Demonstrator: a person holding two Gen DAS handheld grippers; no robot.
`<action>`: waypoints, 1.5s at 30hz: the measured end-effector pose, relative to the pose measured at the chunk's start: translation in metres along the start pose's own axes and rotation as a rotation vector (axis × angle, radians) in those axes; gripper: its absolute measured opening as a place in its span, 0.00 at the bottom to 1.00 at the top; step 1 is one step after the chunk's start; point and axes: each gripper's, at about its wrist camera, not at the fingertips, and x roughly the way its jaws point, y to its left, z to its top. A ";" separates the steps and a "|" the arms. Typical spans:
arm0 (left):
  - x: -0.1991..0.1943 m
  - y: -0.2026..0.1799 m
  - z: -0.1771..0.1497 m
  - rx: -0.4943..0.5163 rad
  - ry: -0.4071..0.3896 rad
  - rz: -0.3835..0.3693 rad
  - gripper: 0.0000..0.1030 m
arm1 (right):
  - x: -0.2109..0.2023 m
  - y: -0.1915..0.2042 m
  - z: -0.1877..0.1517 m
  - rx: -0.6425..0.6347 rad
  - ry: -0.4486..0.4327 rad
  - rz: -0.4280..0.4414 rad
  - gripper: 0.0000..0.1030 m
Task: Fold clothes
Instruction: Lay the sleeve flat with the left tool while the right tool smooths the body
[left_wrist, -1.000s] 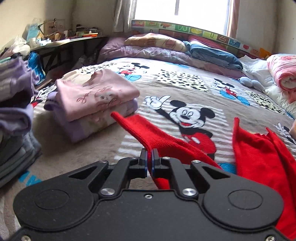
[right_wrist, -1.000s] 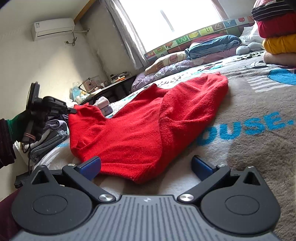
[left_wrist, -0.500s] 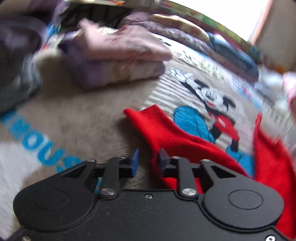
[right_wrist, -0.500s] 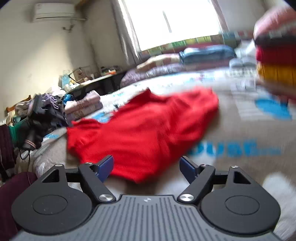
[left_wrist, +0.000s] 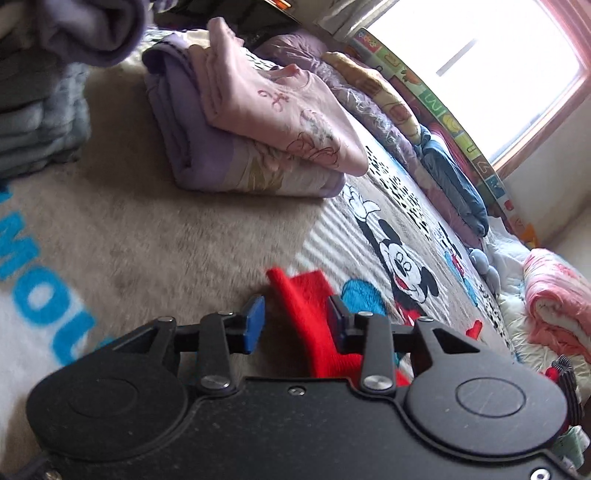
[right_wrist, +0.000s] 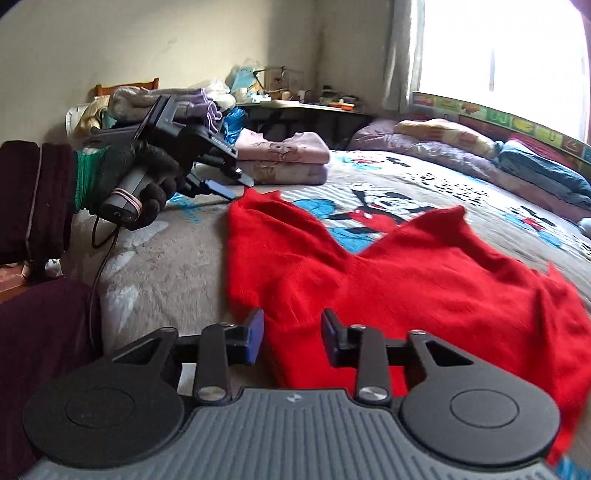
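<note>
A red knit garment (right_wrist: 388, 273) lies spread on the Mickey Mouse blanket (right_wrist: 436, 184). One narrow red end of the garment (left_wrist: 303, 295) reaches between the fingers of my left gripper (left_wrist: 295, 323), which is open and lets the cloth lie loose. In the right wrist view the left gripper (right_wrist: 218, 188) is held by a gloved hand (right_wrist: 136, 184) at the garment's far left tip. My right gripper (right_wrist: 291, 339) is open, its blue pads on either side of the garment's near edge.
A folded pink and lilac pile (left_wrist: 258, 125) sits on the bed ahead of the left gripper. Stacked grey and purple clothes (left_wrist: 37, 92) are at the far left. Pillows and bedding (right_wrist: 480, 144) line the window side. A rolled pink quilt (left_wrist: 557, 299) lies right.
My left gripper has let go of the red end and opened, lowering toward the blanket. My right gripper has narrowed and moved left to the garment's near edge.
</note>
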 end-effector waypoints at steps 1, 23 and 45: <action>0.004 -0.002 0.001 0.015 0.002 0.002 0.31 | 0.006 0.001 0.003 -0.002 -0.001 -0.002 0.30; -0.024 -0.063 -0.019 0.428 -0.089 0.103 0.12 | 0.051 0.032 0.004 -0.128 0.120 0.032 0.32; -0.023 -0.142 -0.134 0.620 0.079 -0.103 0.14 | 0.008 0.010 -0.036 0.015 0.094 -0.001 0.57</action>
